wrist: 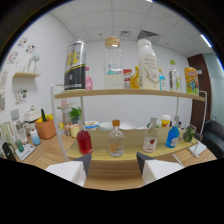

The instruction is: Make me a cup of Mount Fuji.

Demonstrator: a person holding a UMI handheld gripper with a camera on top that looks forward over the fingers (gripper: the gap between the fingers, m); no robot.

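My gripper [114, 167] is open, its two pale fingers [75, 171] spread wide with nothing between them. Just beyond them stands a two-level wooden shelf [125, 94]. On its lower board are a red bottle [84, 140], a clear bottle with an orange cap [116, 140], a red-labelled bottle [150, 139], a blue bottle [172, 136] and a green one [188, 134]. The top board carries a black-and-yellow can [75, 65], a clear jar with a cork lid [113, 60], a tall white bottle [147, 64] and a yellow packet [191, 80].
An orange pot [45, 129] with fruit and a small green plant [75, 114] stand left of the shelf on the wooden counter [47, 155]. A wall shelf [25, 75] hangs further left. White bowls [107, 125] sit behind the lower bottles.
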